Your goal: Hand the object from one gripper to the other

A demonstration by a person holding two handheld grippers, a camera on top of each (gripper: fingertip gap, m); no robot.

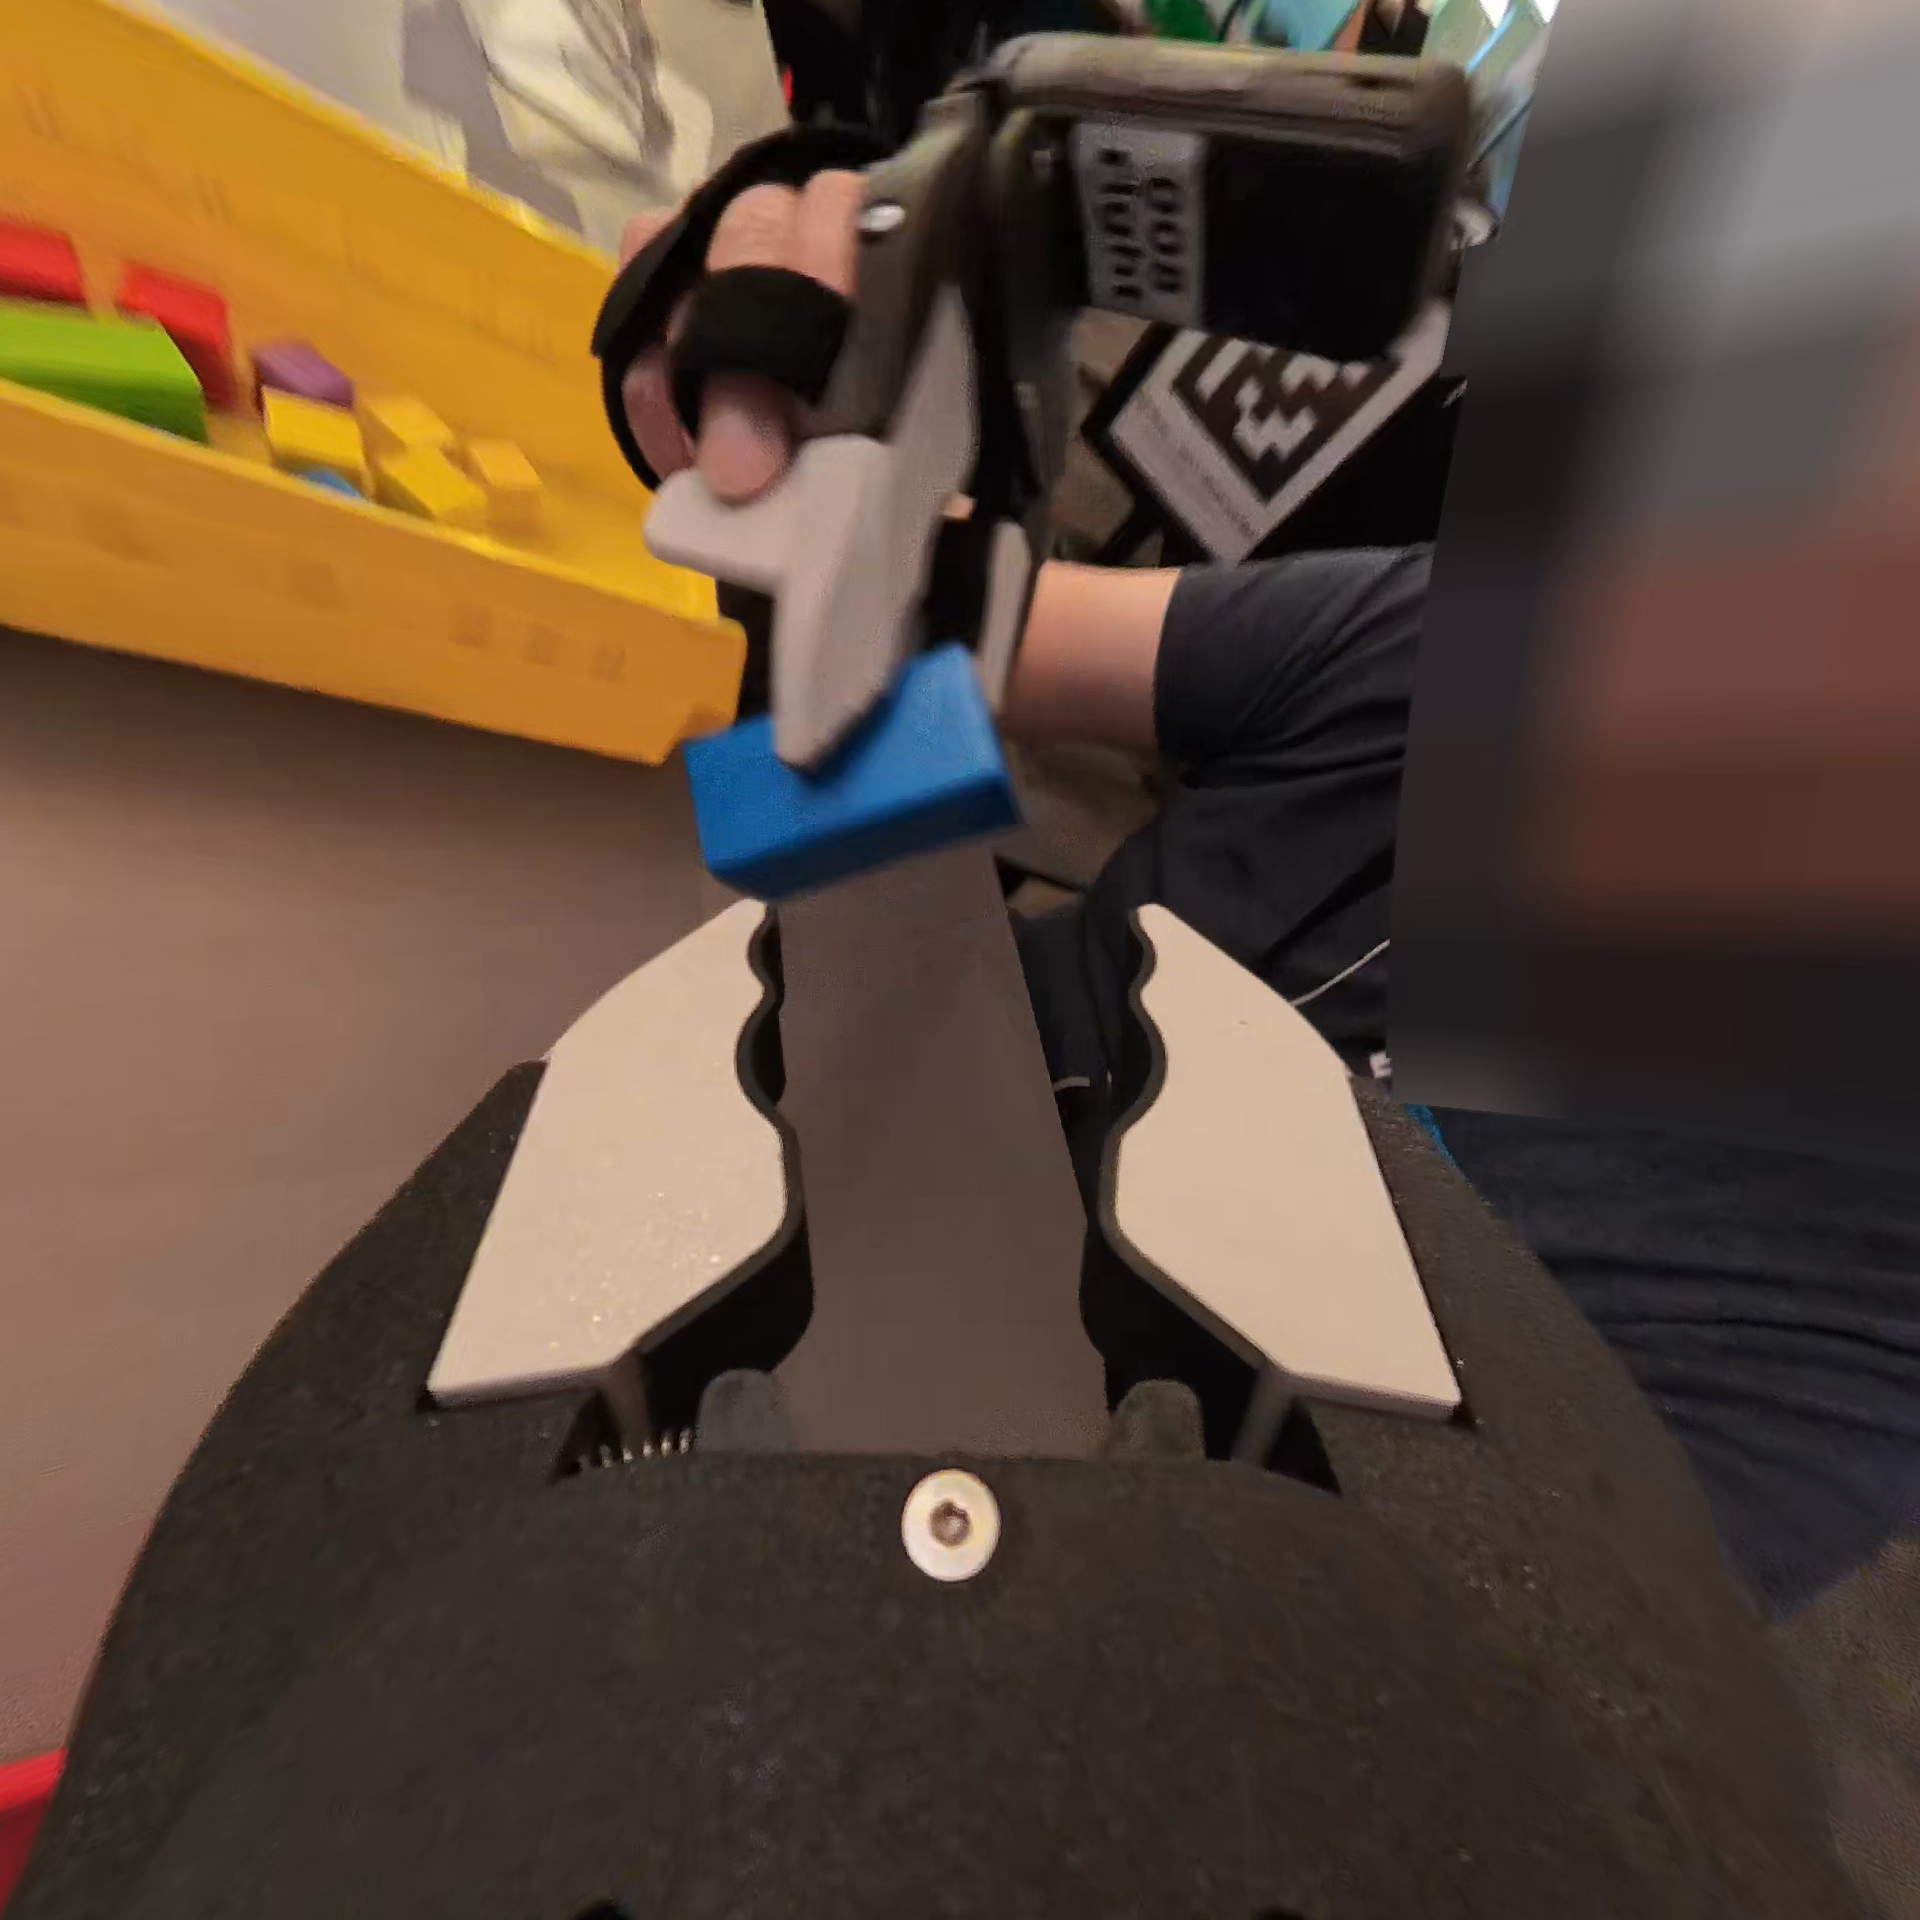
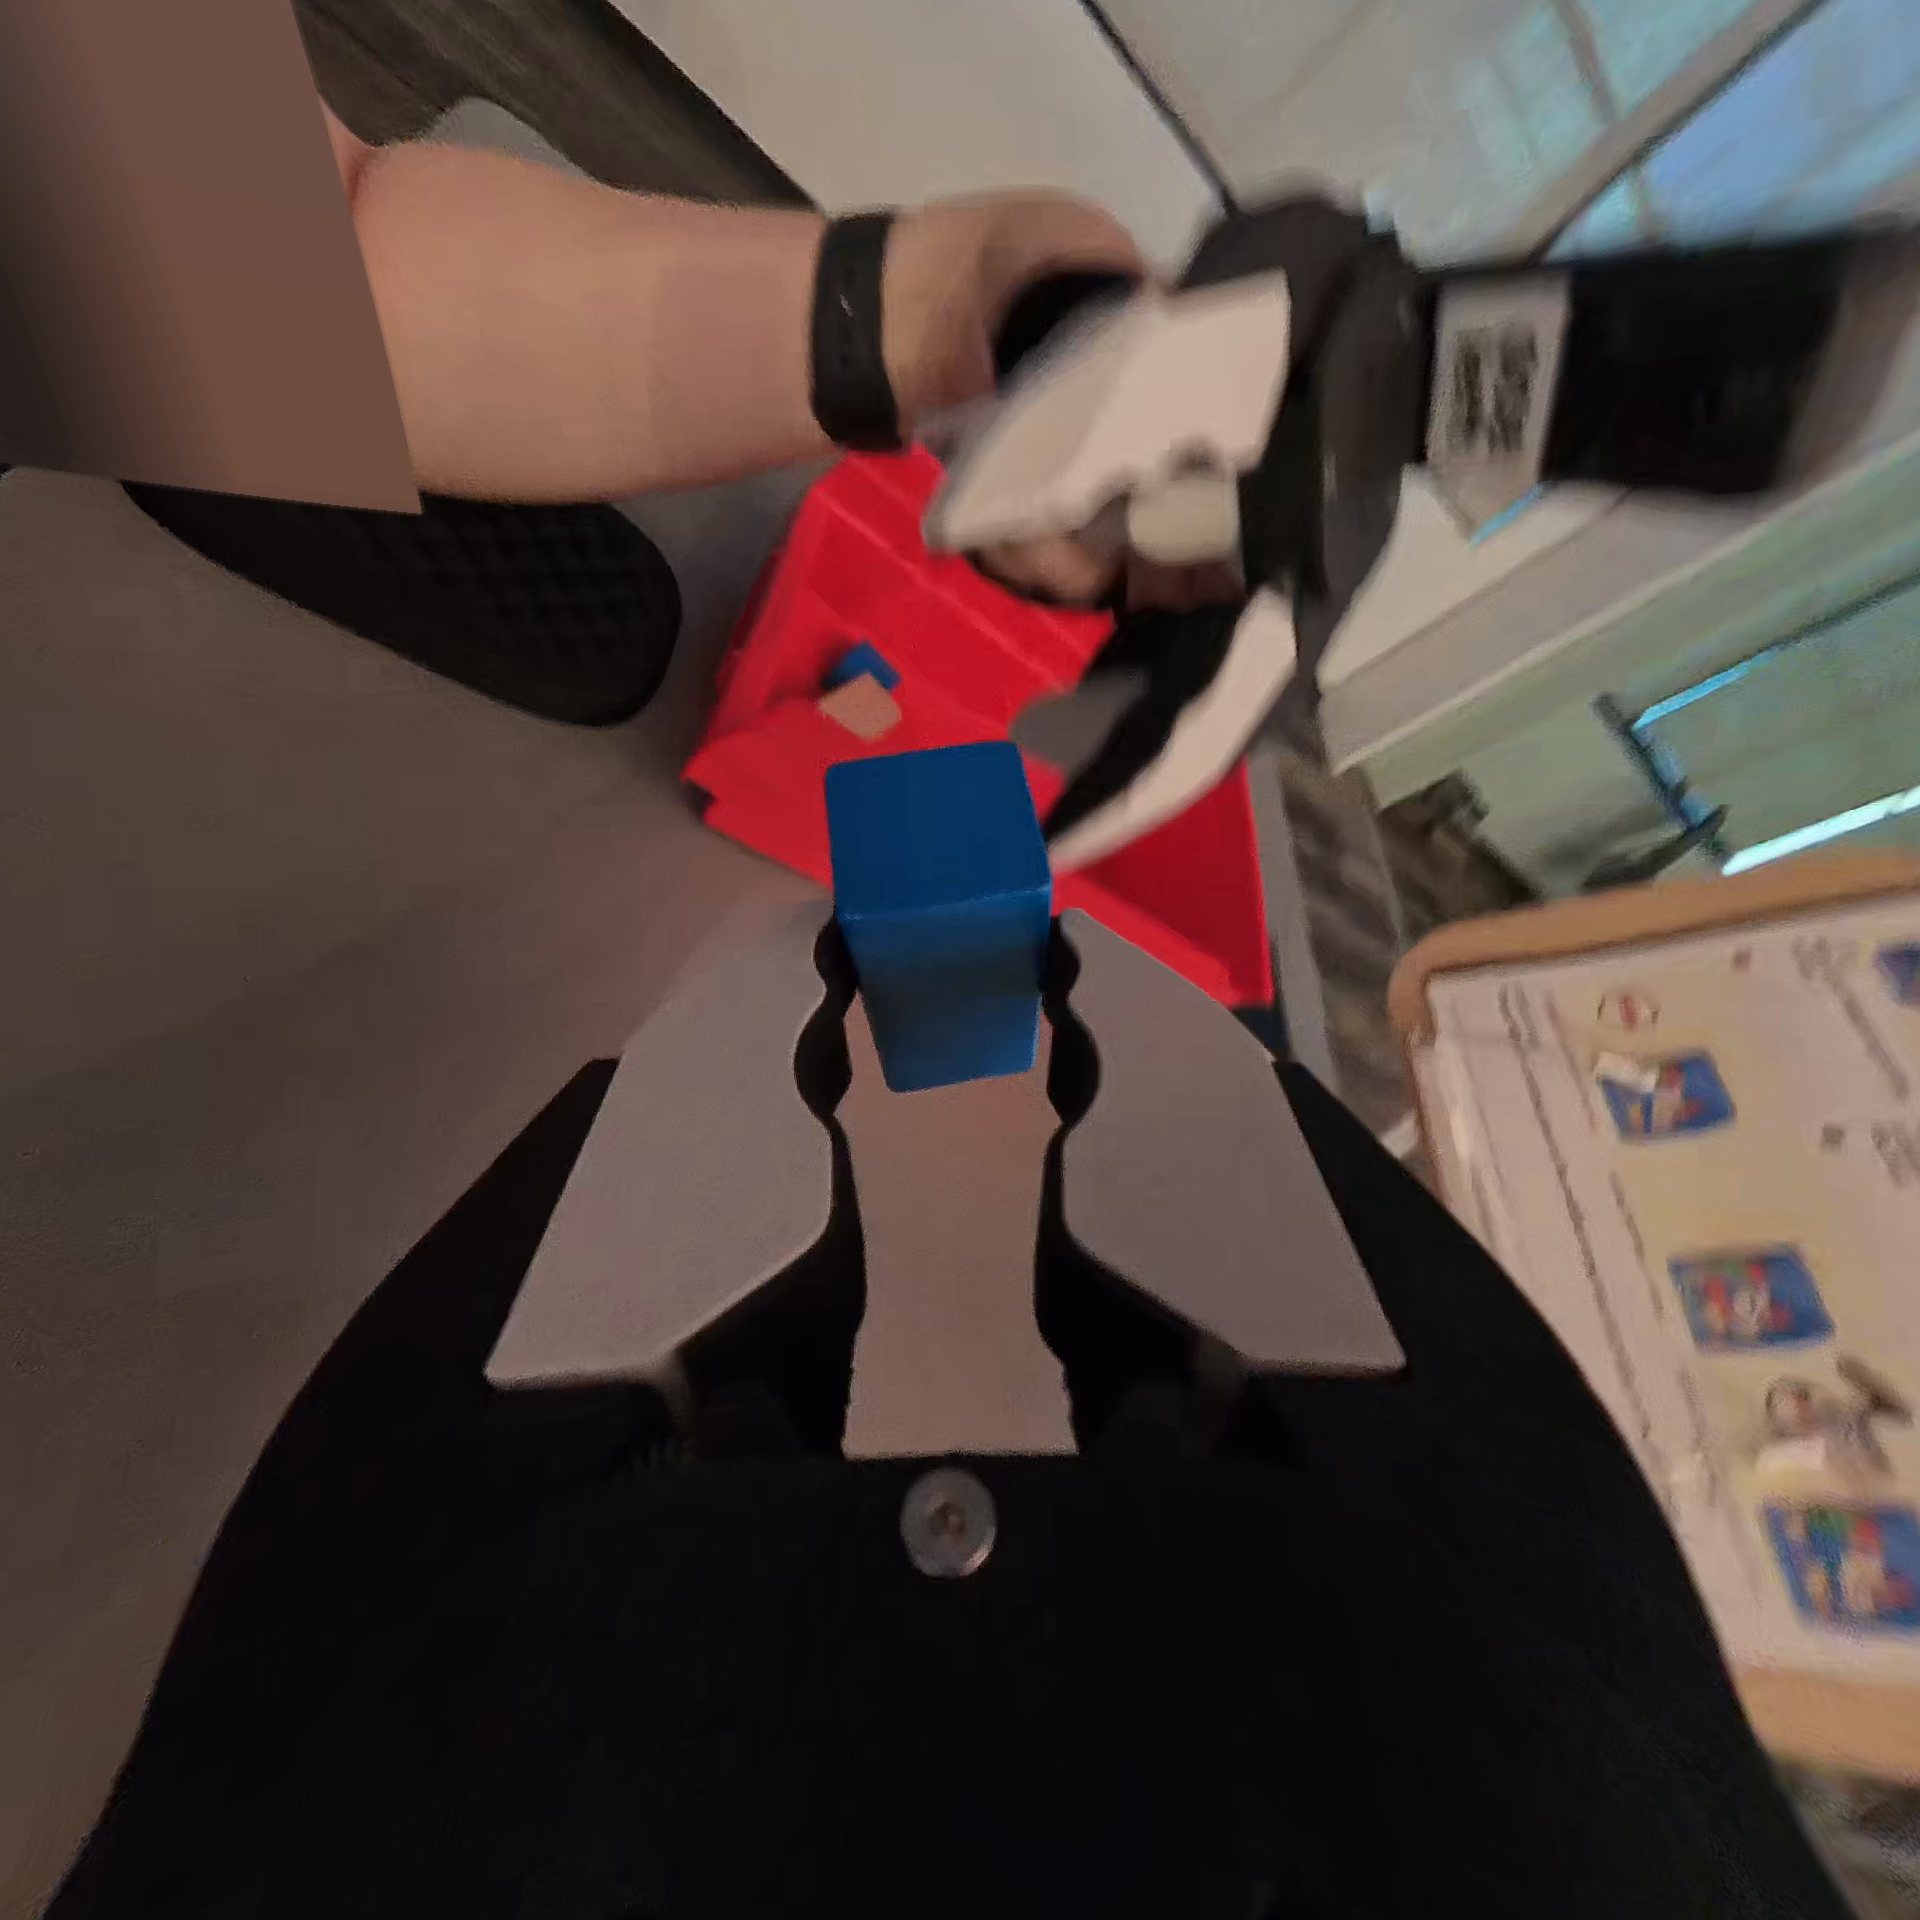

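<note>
Grippers meet above the grey tabletop [image 1: 260, 935]: we see the right gripper [image 2: 940, 935], angled down in a gloved hand [image 1: 727, 343], pinching a blue rectangular plastic block [image 2: 935, 914] at its fingertips. The left gripper [image 1: 951, 935] stands spread just short of the block. A yellow plastic bin [image 1: 364, 582] lies behind.

I see the block [image 2: 940, 914] between my right tongs [image 2: 940, 935], the left tongs [image 1: 951, 935] just beside it, one bin [image 2: 1174, 914] behind and another bin [image 1: 343, 582] off left.
</note>
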